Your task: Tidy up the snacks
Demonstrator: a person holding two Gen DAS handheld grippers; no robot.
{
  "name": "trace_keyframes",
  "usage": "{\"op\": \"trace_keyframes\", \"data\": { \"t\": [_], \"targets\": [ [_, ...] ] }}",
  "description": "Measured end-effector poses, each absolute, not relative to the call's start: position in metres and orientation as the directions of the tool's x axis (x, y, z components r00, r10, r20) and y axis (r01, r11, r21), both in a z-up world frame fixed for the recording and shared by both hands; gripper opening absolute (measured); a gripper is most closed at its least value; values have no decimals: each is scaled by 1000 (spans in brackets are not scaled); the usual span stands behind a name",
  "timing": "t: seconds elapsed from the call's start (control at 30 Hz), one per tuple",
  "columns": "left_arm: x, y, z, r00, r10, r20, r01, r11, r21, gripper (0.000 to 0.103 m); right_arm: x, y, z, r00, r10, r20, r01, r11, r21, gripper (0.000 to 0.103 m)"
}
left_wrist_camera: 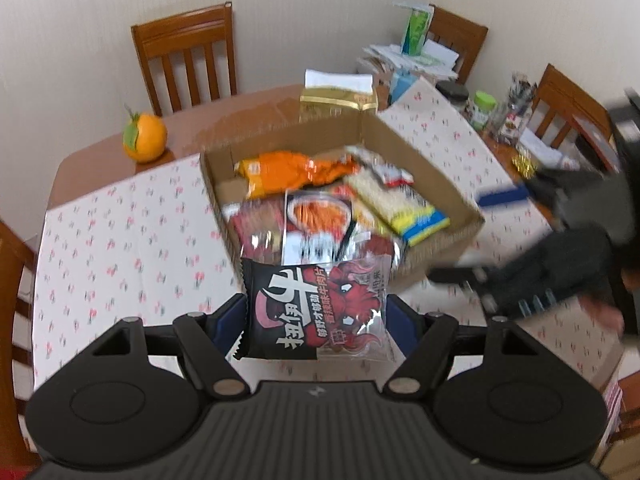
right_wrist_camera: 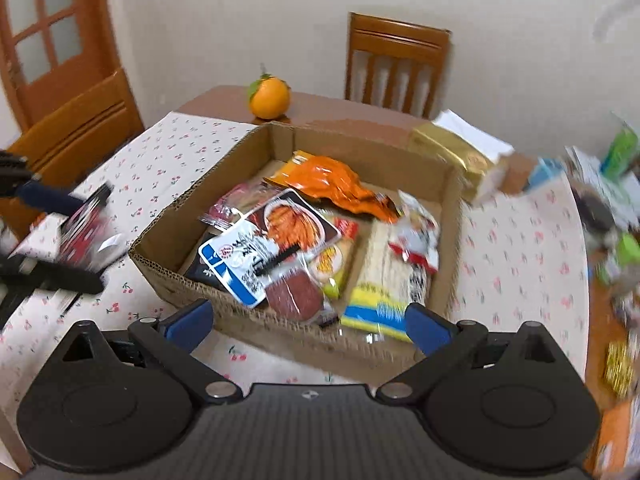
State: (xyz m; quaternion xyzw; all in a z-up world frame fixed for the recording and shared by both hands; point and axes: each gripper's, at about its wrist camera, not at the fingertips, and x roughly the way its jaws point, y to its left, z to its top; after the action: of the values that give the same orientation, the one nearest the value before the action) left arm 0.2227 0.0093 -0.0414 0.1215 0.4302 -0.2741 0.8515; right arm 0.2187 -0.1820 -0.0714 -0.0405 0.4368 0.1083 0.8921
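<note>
My left gripper (left_wrist_camera: 315, 316) is shut on a black and red snack packet (left_wrist_camera: 320, 304), which it holds upright just in front of the cardboard box (left_wrist_camera: 288, 136). The right wrist view shows that same packet (right_wrist_camera: 86, 232) blurred at the left, beside the box (right_wrist_camera: 168, 236). Several packets lie in the box: an orange bag (right_wrist_camera: 332, 184), a white and blue packet (right_wrist_camera: 256, 256) and a yellow noodle packet (right_wrist_camera: 384, 280). My right gripper (right_wrist_camera: 308, 322) stands open and empty over the box's near wall. It also shows, blurred, as the right gripper (left_wrist_camera: 480, 236) by the box's right corner.
A flowered cloth (left_wrist_camera: 120, 240) covers most of the wooden table. An orange fruit (left_wrist_camera: 144, 138) sits at the far left corner and a gold packet (left_wrist_camera: 338, 100) lies behind the box. Jars and papers (left_wrist_camera: 484, 108) crowd the far right. Wooden chairs (left_wrist_camera: 188, 56) ring the table.
</note>
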Motion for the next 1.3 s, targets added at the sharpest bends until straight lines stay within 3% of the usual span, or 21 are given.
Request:
{"op": "trace_keyframes", "data": {
  "t": [0.57,0.73,0.93,1.3],
  "targets": [
    [333,-79,-71,512,-353,-783,569,822,2,74,177,-210,-60,629,102,-770,-98,994,52,103],
    [349,-83,-82,536,-322,-780,527,850,11,87,176,-217,-59,629,90,-773,-75,996,55,103],
    [340,-71,-71,598,-301,-743,477,878,29,97,182,-217,-58,627,84,-775,-64,996,56,103],
    [259,-21,-48,716,-245,-653,399,912,96,102,192,-205,-51,622,63,-780,-34,998,53,103]
  ]
}}
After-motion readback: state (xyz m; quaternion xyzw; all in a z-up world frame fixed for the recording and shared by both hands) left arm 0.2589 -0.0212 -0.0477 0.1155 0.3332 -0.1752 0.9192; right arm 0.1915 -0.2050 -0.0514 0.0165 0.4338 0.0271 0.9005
